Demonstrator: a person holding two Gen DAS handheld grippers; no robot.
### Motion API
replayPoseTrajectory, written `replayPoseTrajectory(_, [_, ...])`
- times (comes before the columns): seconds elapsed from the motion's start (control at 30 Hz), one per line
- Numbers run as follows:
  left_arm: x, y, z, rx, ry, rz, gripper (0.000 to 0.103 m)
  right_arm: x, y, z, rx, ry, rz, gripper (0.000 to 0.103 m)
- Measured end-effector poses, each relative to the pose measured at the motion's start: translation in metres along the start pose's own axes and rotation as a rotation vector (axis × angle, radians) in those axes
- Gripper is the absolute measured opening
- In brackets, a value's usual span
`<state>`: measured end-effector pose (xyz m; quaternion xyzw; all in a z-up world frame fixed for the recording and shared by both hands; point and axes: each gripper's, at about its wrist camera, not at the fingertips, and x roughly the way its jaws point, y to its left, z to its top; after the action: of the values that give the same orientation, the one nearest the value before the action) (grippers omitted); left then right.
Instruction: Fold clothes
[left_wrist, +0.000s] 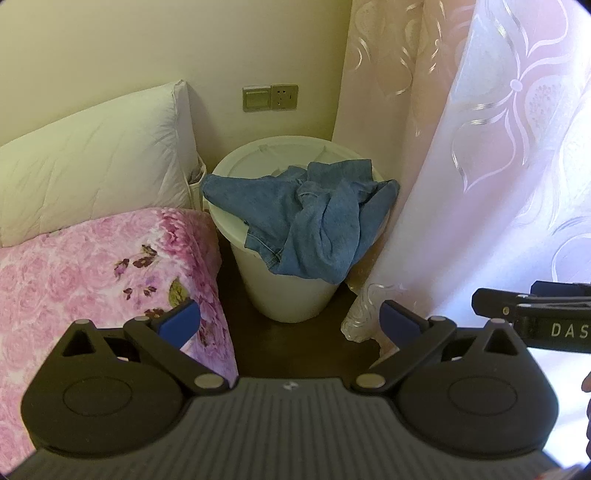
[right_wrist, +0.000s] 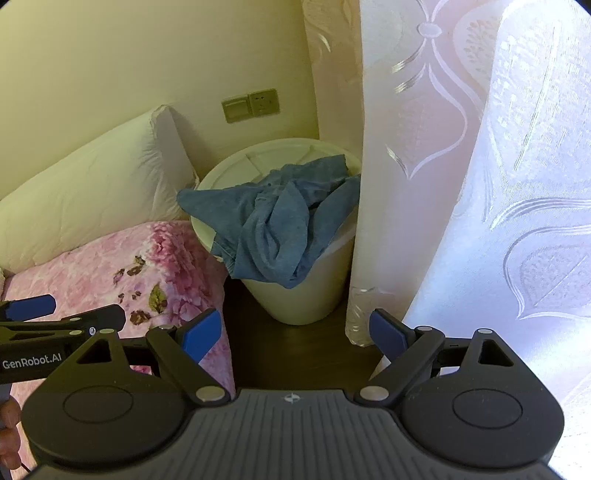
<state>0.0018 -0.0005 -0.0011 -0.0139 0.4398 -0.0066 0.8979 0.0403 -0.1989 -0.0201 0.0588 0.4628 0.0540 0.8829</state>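
Observation:
A crumpled blue denim garment lies on top of a round white bin and hangs over its front rim; it also shows in the right wrist view on the same bin. My left gripper is open and empty, held short of the bin above the dark floor. My right gripper is open and empty, also short of the bin. The two grippers are side by side: the right one's body shows at the left view's right edge, the left one's fingers at the right view's left edge.
A bed with a pink floral blanket and a white pillow lies left of the bin. A pale patterned curtain hangs right of it and touches the bin. A wall socket is behind. A strip of dark floor lies between bed and curtain.

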Motion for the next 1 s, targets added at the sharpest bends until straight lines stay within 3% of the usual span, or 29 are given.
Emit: replayPoseTrajectory(1.0, [0.005,0.009,0.001,-0.028,-0.003,-0.002,0.102,0.017,-0.005,0.005,-0.011,-0.007,0.01,0.09])
